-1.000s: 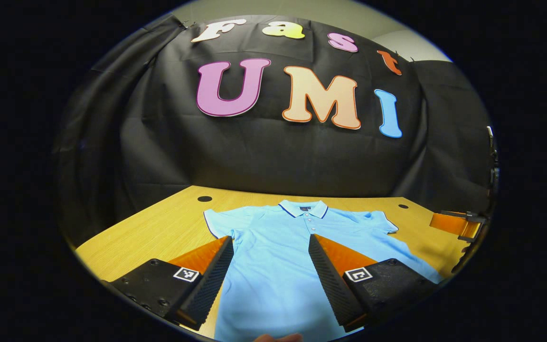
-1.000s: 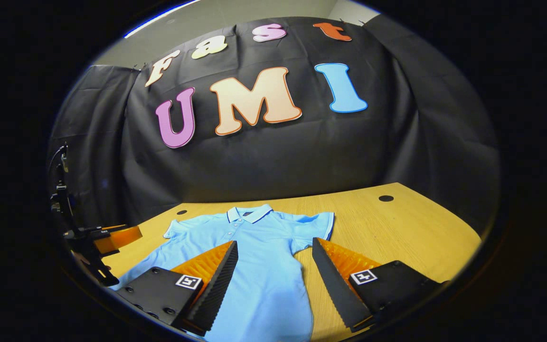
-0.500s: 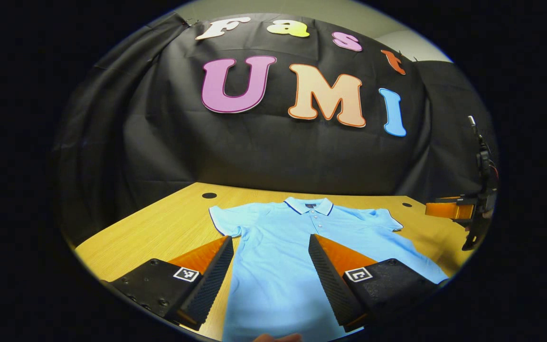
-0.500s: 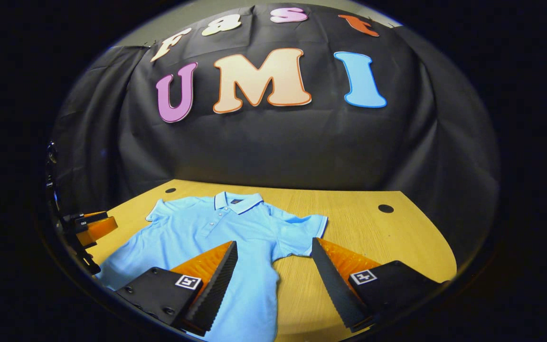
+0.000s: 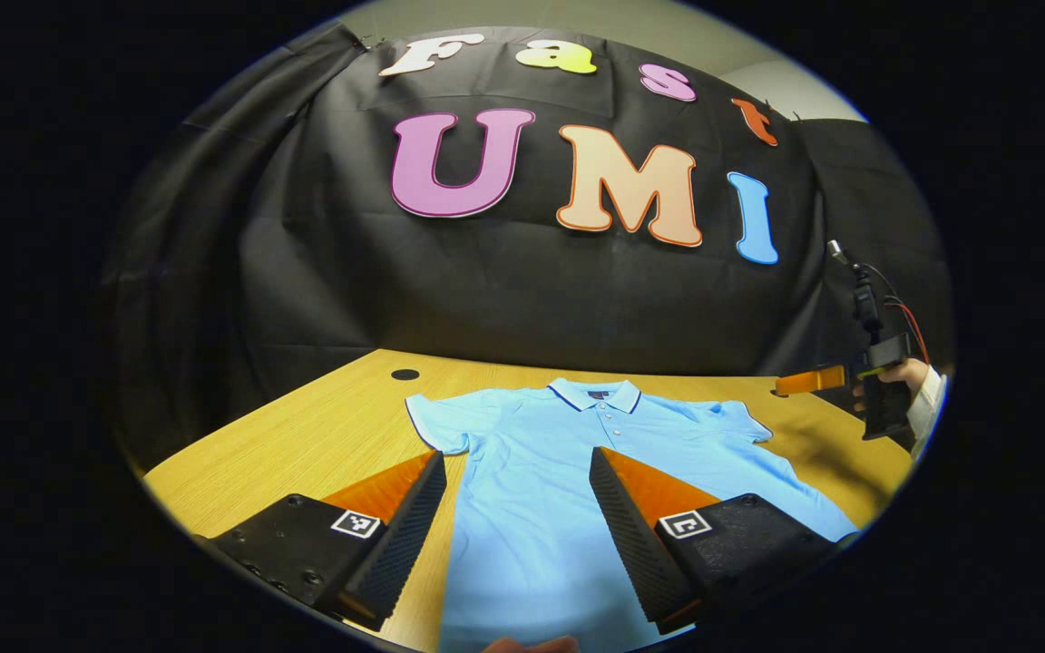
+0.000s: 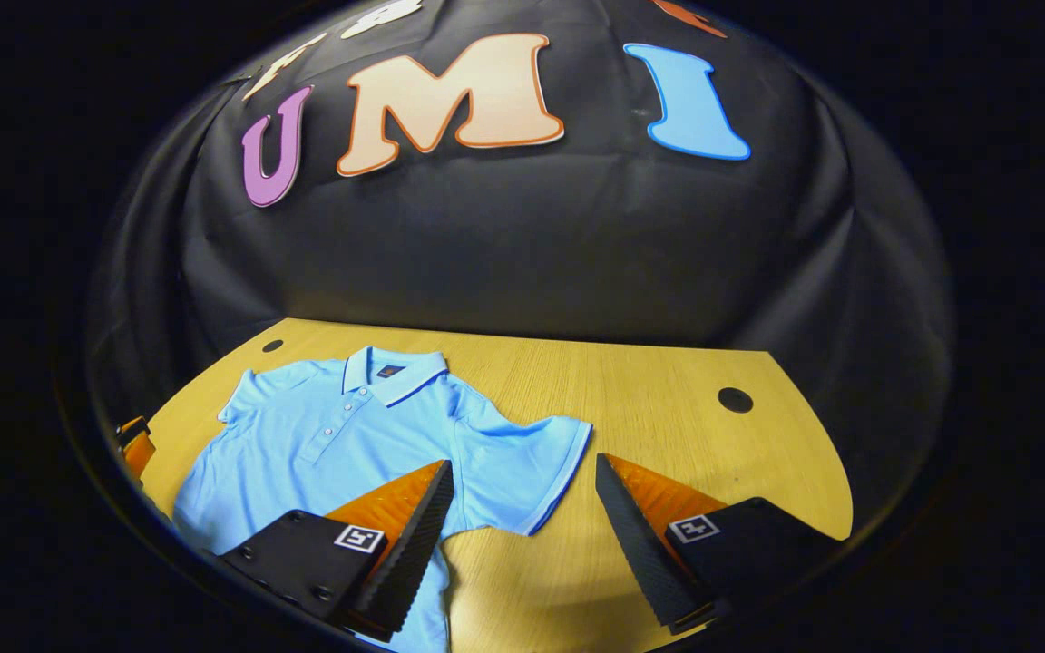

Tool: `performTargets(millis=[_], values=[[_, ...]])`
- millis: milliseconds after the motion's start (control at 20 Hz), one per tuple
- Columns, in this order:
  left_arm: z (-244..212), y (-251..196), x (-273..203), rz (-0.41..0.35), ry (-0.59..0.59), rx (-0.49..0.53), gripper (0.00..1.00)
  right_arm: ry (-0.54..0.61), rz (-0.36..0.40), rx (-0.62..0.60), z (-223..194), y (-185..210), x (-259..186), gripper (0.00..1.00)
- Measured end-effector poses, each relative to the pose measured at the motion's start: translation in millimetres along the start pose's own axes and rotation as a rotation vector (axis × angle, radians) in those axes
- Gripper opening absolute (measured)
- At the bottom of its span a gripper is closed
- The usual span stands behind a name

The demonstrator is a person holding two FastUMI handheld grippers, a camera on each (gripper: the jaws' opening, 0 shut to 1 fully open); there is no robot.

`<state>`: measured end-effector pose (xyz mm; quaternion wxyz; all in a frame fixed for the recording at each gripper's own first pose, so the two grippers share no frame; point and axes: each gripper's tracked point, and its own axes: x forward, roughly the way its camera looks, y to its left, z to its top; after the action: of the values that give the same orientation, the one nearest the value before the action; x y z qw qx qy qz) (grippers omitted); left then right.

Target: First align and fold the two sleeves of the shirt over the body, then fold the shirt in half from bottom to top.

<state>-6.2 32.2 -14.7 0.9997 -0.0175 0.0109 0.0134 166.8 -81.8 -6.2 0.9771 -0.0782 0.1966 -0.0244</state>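
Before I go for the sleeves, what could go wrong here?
Both sleeves lie spread flat; nothing is folded yet.
1. The right hand-held gripper is open beside the right sleeve; pinching only its hem could drag the shirt askew.
2. The left hand-held gripper faces the shirt's body, so it might grab there instead of the left sleeve.

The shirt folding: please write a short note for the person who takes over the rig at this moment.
Left gripper: open, holding nothing, above the shirt's body.
Right gripper: open, holding nothing, near the hem of the sleeve on its side.
Shirt: light blue polo, flat and face up on the wooden table, collar toward the booth wall, both sleeves spread out.
Done: nothing folded yet.
Left: fold both sleeves over the body, then fold the shirt in half from bottom to top.
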Motion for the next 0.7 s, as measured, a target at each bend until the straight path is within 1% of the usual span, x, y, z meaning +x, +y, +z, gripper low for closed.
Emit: performTargets(millis=[50,100,150,200,250,300,350,400,450,500,600,700], values=[[-0.7,2.8,-1.4,0.007,0.002,0.001,0.95,0.017,0.011,0.022,-0.2,1.7,9.5,0.98],[-1.5,6.4,-2.3,0.015,0.004,0.002,0.95,0.027,0.007,0.037,2.2,-0.4,21.2,0.97],[-2.6,10.8,-3.6,0.024,0.008,0.003,0.95,0.038,-0.009,0.049,2.2,-6.6,31.4,0.94],[-2.9,12.7,-5.0,0.031,0.009,0.003,0.95,0.053,-0.013,0.057,1.6,-11.3,42.7,0.97],[-3.9,15.2,-6.3,0.036,0.011,0.002,0.95,0.073,-0.026,0.072,-1.2,-16.8,51.2,0.94],[-2.9,17.2,-7.4,0.040,0.011,0.001,0.95,0.091,-0.034,0.088,-4.9,-20.8,60.9,0.97],[-2.0,18.7,-8.2,0.045,0.008,0.002,0.95,0.114,-0.041,0.109,-10.7,-25.4,72.2,0.98],[0.0,20.5,-9.2,0.051,0.006,0.006,0.95,0.137,-0.052,0.136,-15.2,-29.4,80.3,0.94],[0.7,21.9,-9.9,0.056,0.002,0.010,0.95,0.149,-0.050,0.159,-20.7,-28.8,89.2,0.94],[1.4,23.6,-10.2,0.061,0.002,0.015,0.95,0.155,-0.049,0.170,-23.3,-29.6,96.5,0.97],[1.1,24.4,-10.8,0.064,0.002,0.019,0.95,0.158,-0.064,0.167,-30.3,-34.3,107.7,0.97],[3.7,22.8,-10.2,0.056,-0.011,0.008,0.95,0.176,-0.062,0.185,-35.6,-32.8,112.0,0.97]])
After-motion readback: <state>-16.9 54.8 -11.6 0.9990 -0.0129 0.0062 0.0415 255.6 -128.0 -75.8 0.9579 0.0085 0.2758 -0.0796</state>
